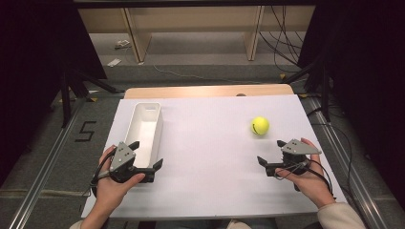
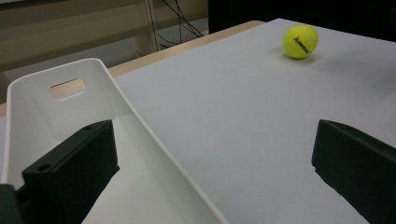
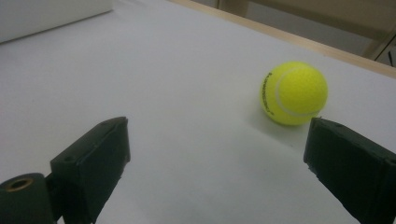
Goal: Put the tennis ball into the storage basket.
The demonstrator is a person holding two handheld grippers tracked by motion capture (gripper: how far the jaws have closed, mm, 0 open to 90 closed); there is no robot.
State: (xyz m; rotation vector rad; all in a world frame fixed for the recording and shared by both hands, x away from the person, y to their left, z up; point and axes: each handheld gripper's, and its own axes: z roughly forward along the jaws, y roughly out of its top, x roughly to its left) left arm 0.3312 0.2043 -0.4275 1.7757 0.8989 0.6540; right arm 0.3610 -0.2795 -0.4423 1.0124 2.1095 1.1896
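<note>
On the left of the white surface [image 1: 210, 157] a long white bin [image 1: 145, 128] lies with its near end at the left hand-held gripper [image 1: 147, 155]; that gripper's jaws stand wide apart, released, one inside the bin and one outside, straddling the bin's right wall without pressing on it. Further right, well apart from the bin, a yellow ball [image 1: 260, 126] rests alone on the bare sheet. Just short of it the right hand-held gripper [image 1: 270, 151] lies low with its jaws also spread and nothing between them; in the right gripper view the ball [image 3: 293, 93] sits ahead and close to the jaw at that picture's right, not yet between the two. The step in hand looks like the approach to the ball, with the bin as a likely goal. Next, the right gripper would need to shift so that the ball is centred between the jaws, then close gently, since a round ball may roll off at a nudge. Dark lettering runs along the ball's side, too small to read surely; on the floor at far left a black mark reads "5" [image 1: 86, 131].
</note>
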